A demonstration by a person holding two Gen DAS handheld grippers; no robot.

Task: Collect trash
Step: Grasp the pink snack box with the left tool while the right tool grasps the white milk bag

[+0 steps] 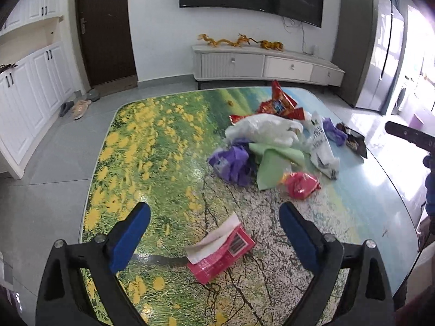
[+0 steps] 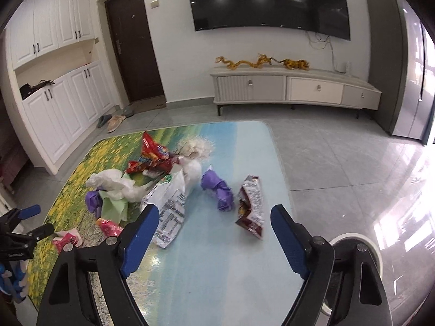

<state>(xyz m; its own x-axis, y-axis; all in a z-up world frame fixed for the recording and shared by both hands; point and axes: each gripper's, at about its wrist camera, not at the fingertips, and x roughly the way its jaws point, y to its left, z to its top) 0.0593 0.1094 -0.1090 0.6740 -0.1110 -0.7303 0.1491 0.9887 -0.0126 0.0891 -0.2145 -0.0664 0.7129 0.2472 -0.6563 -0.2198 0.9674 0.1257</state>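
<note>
Nearest the left gripper [image 1: 214,228], a pink box [image 1: 221,252] lies on the worktop [image 1: 163,146] between its wide, empty jaws, long axis slanting up to the right. Beyond it sits the wrapper pile [image 1: 272,146]. Right gripper [image 2: 214,226], jaws also wide and empty, hangs well apart, over the dark packet [image 2: 251,209].

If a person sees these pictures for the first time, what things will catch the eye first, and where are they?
First comes the heap of trash in the middle of the table with its flower meadow print: red snack bags, a white plastic bag and purple wrappers. Near the left tool, whose jaws are wide open, a pink carton lies apart from the heap. On the wall behind hangs a big dark television.
</note>
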